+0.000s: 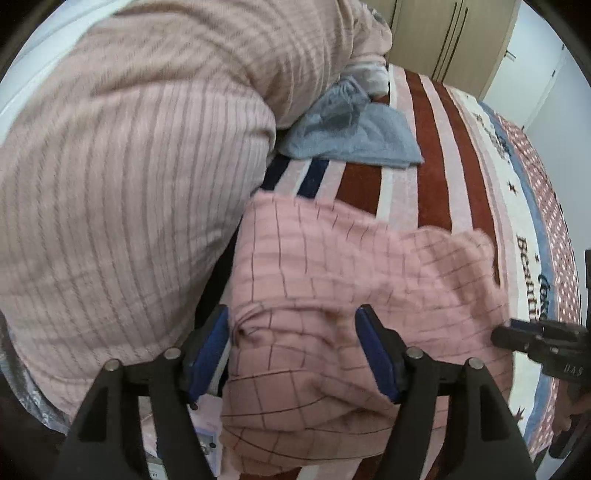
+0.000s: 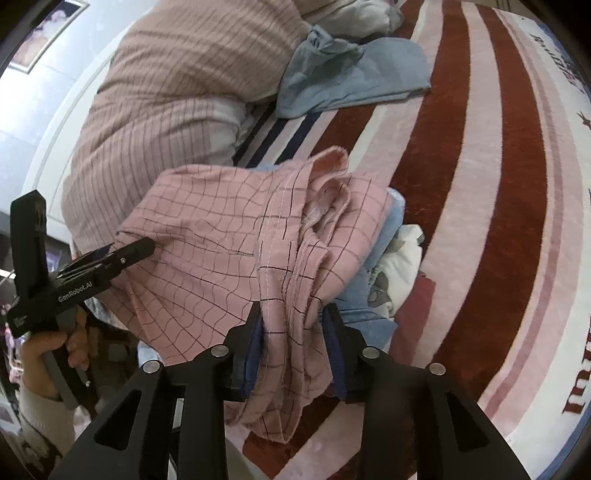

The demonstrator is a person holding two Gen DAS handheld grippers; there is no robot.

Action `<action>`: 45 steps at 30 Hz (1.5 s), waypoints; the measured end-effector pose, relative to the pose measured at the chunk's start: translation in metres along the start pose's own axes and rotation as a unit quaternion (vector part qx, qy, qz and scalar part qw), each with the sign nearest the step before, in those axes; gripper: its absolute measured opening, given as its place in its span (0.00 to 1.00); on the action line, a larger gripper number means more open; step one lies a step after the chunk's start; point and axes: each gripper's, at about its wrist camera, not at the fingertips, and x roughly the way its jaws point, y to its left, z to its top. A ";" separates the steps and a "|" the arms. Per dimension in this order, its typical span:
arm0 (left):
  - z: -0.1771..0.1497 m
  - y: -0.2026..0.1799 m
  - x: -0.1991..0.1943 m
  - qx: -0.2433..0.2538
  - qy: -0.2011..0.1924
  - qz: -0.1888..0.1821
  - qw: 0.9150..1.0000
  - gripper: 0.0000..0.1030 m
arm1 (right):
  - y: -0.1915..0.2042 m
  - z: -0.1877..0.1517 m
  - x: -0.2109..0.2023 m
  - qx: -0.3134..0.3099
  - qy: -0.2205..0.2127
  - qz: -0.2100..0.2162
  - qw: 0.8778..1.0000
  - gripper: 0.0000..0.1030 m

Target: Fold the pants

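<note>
The pink checked pants hang bunched over a striped blanket on the bed; they also show in the right wrist view. My left gripper has its jaws wide apart around a fold of the pants; in the right wrist view its tips touch the fabric's left edge. My right gripper is shut on a gathered band of the pants and holds it up. It shows at the right edge of the left wrist view.
A large pink ribbed duvet fills the left. A blue-grey garment lies beyond the pants. More light blue and white clothes lie under the pants. Red and pink striped blanket to the right; wardrobe behind.
</note>
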 end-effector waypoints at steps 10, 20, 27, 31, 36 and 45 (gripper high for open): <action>0.020 -0.048 -0.055 0.013 -0.073 0.005 0.997 0.69 | -0.021 -0.009 -0.061 -0.002 -0.047 -0.002 0.999 0.42; -0.008 -0.149 -0.132 0.028 -0.162 -0.010 0.986 0.77 | -0.059 -0.058 -0.155 -0.024 -0.108 -0.027 0.994 0.46; -0.062 -0.214 -0.175 0.034 -0.233 -0.021 0.972 0.83 | -0.070 -0.103 -0.222 -0.087 -0.172 -0.053 0.980 0.60; -0.089 -0.232 -0.174 0.034 -0.270 -0.027 0.962 0.85 | -0.081 -0.130 -0.246 -0.134 -0.214 -0.081 0.964 0.63; -0.127 -0.243 -0.146 0.039 -0.313 -0.036 0.948 0.96 | -0.103 -0.163 -0.246 -0.160 -0.267 -0.114 0.943 0.72; -0.201 -0.247 -0.078 0.050 -0.401 -0.033 0.914 0.99 | -0.152 -0.227 -0.203 -0.177 -0.374 -0.147 0.898 0.92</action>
